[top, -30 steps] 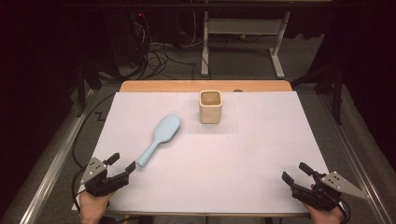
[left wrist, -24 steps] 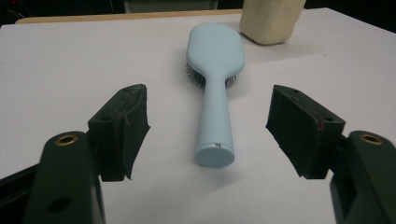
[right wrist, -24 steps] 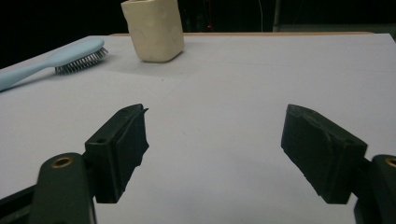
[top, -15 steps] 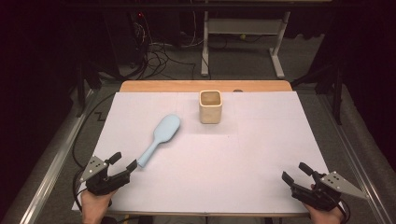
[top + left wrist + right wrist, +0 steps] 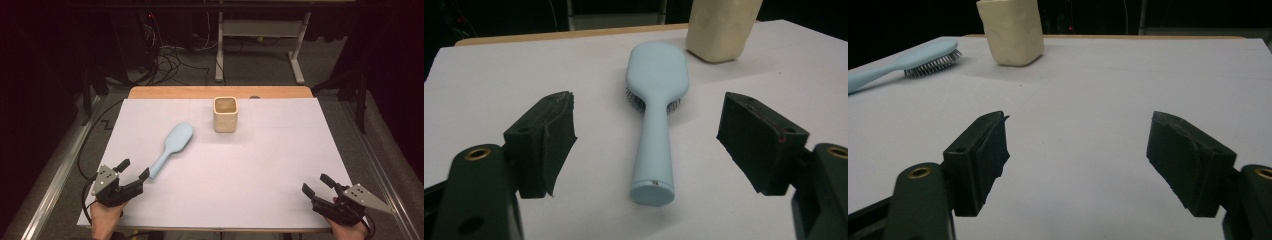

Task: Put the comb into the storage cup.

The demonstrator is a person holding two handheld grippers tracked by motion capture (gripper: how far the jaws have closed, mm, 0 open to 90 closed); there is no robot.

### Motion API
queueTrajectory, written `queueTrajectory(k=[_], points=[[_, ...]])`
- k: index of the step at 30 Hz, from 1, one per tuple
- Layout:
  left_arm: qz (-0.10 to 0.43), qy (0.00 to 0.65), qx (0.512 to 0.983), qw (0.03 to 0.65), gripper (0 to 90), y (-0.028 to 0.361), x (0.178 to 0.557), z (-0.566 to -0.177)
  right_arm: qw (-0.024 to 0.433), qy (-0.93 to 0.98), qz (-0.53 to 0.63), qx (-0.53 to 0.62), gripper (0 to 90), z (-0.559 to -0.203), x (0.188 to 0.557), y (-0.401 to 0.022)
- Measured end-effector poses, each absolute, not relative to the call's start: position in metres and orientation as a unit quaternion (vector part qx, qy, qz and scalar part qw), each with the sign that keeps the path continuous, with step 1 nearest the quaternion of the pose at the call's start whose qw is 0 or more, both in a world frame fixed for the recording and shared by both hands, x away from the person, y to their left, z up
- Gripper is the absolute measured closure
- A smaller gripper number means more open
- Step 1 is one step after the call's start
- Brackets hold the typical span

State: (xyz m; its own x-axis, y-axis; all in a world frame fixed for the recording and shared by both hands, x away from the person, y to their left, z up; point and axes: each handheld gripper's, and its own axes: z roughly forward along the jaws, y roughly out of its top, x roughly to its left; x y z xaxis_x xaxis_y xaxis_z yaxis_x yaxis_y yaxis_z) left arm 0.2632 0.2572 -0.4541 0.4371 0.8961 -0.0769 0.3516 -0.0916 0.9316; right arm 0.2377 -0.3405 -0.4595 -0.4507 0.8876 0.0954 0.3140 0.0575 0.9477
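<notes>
A light blue hairbrush (image 5: 171, 147) lies bristles down on the white table cover (image 5: 260, 170), its handle pointing at the near left corner. My left gripper (image 5: 134, 169) sits right at the handle's end, open; its jaws have just been opening. In the left gripper view the hairbrush (image 5: 655, 130) handle runs up between the pads of the left gripper (image 5: 651, 117), and neither pad touches it. A cream cup (image 5: 225, 114) stands upright beyond the brush head. My right gripper (image 5: 315, 183) rests open at the near right corner with nothing between its jaws (image 5: 1078, 135).
The cup (image 5: 721, 27) stands just right of the brush head in the left gripper view. From the right gripper view the cup (image 5: 1012, 30) and brush (image 5: 913, 62) are far off at upper left. A wooden strip (image 5: 220, 92) edges the table's far side; cables and a stand lie beyond.
The left gripper's jaws have spread a little wider and its tips have edged toward the brush handle. The right gripper, brush and cup have not moved.
</notes>
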Motion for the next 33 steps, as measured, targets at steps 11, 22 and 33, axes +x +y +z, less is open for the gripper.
queueTrajectory(k=[11, 22, 33], points=[[0.254, 0.449, 0.703, 0.489, 21.3, 0.247, 0.273, -0.451, 0.275, 0.676, 0.518, 0.447, 24.9, -0.46, 0.238, -0.339], [0.246, 0.451, 0.705, 0.488, 22.2, 0.24, 0.281, -0.45, 0.272, 0.676, 0.52, 0.446, 24.5, -0.46, 0.239, -0.339], [0.246, 0.453, 0.702, 0.491, 24.6, 0.236, 0.287, -0.449, 0.273, 0.678, 0.517, 0.445, 24.4, -0.461, 0.239, -0.338]])
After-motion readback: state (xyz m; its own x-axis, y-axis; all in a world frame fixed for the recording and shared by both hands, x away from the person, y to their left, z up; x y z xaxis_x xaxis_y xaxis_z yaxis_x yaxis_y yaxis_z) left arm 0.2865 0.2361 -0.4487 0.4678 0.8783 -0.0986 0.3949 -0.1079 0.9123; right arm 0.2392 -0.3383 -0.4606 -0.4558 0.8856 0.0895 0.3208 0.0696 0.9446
